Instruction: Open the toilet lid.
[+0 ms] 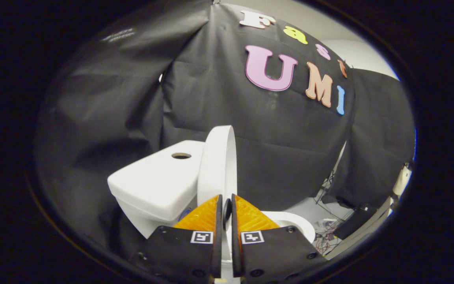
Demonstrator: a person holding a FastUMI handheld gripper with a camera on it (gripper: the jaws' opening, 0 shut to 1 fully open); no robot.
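Observation:
The white toilet lid [218,165] stands nearly upright and edge-on, leaning toward the white tank [156,185] behind it. My gripper [226,209] is shut on the lid's lower rim. The rim runs down into the narrow gap between the two fingers, and white shows through that gap. To the right of the fingers, part of the toilet seat and bowl [296,225] lies uncovered. The tank's top has a round hole [181,156].
Black cloth walls close in behind and to the left of the toilet. To the right, on the pale floor, lie tangled cables [325,234] and a black box [355,221].

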